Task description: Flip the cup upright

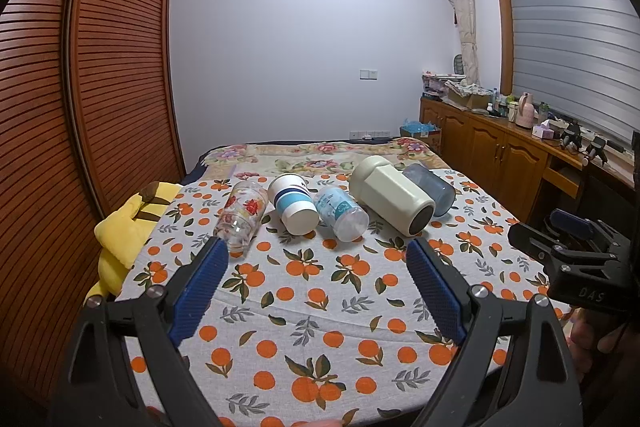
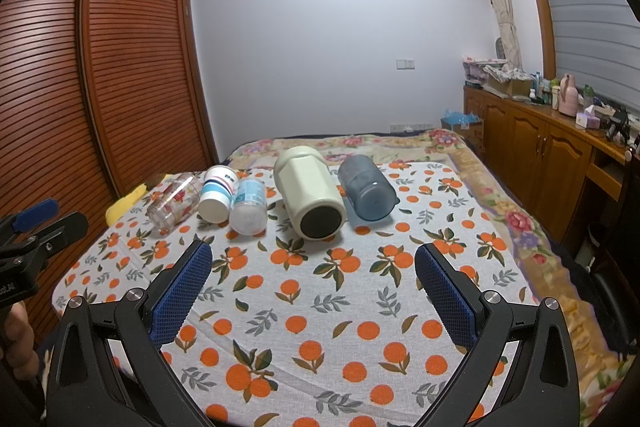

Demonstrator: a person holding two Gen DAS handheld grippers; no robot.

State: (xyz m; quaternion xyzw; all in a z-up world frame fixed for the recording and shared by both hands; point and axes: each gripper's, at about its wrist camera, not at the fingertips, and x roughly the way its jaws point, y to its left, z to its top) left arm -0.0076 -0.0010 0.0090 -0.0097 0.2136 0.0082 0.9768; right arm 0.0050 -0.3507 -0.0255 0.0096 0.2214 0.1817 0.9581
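Cups lie in a row across an orange-print cotton cloth (image 1: 304,307) spread over the bed, all five on their sides. In the left wrist view, running from ten o'clock to two o'clock: a clear glass tumbler with red flowers (image 1: 241,214), a white paper cup with blue bands (image 1: 292,203), a clear plastic cup with a pale blue label (image 1: 340,213), a tall cream faceted mug with a dark base (image 1: 390,195), and a smoky blue translucent plastic cup (image 1: 432,187) just behind the mug. The paper cup and the labelled plastic cup touch; the bases of the four nearer cups point towards the cameras.

The left gripper (image 1: 318,255) hangs low over the cloth, its blue-padded fingers spread wide with nothing between them; the glass tumbler sits just beyond the left fingertip. The right gripper (image 2: 314,259) is likewise spread wide and holds nothing, with the cream mug at twelve o'clock, well short of contact. A yellow plush toy (image 1: 120,235) lies at nine o'clock off the cloth's edge.
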